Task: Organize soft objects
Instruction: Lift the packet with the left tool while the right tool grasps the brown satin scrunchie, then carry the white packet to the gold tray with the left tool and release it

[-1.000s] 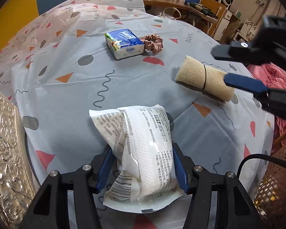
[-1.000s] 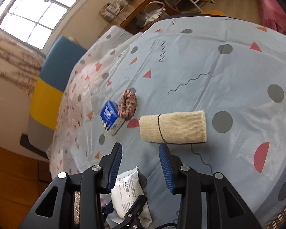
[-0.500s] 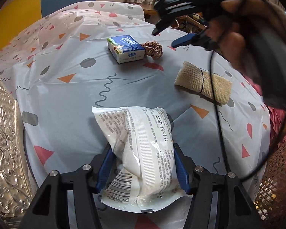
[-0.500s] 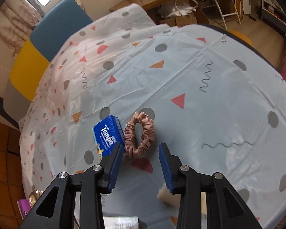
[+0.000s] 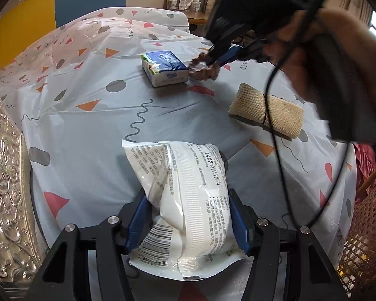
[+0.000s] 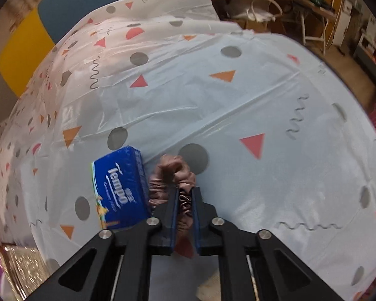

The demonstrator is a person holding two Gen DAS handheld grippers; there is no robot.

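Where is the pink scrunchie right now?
The scrunchie is pinched between the right gripper jaws on the tablecloth, right beside the blue tissue pack, low in the right wrist view.

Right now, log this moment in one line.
left claw: shut on white packet | right claw: shut on pink scrunchie | beside: tissue pack

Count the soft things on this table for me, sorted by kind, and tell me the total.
White plastic packet, held in the left gripper: 1
Blue tissue pack: 1
Pink scrunchie, pinched in the right gripper: 1
Beige rolled cloth: 1
Total: 4
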